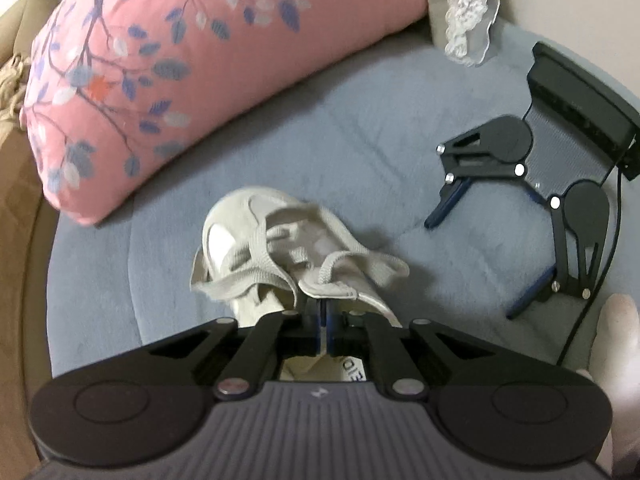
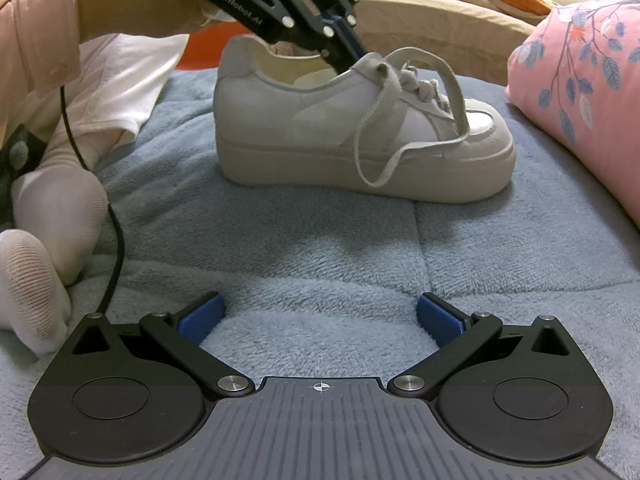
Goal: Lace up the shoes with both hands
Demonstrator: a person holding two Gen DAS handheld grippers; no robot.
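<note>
The right gripper (image 2: 320,320) sits low over the blue-grey blanket (image 2: 320,248), jaws spread wide. Its blue pads (image 2: 202,316) are well apart and nothing lies between them. Ahead of these fingers, across a bare stretch of blanket, the pale platform shoe (image 2: 360,136) stands upright on its sole, side-on, toe pointing right. One loose lace (image 2: 374,136) hangs down the side of the shoe in a loop that reaches the sole.

The left gripper (image 1: 325,322) has its fingers drawn together at the rear edge of the shoe tongue (image 1: 332,290). In the left wrist view the blue pads appear closed on that edge. In the right wrist view the same fingers enter the shoe opening from above, at a slant. Beyond the left fingertips, laces cross the front of the shoe.

Further out, a pink leaf-print pillow (image 1: 168,80) lies past the toe. A socked foot (image 2: 28,280) rests on the blanket left of the right gripper.
</note>
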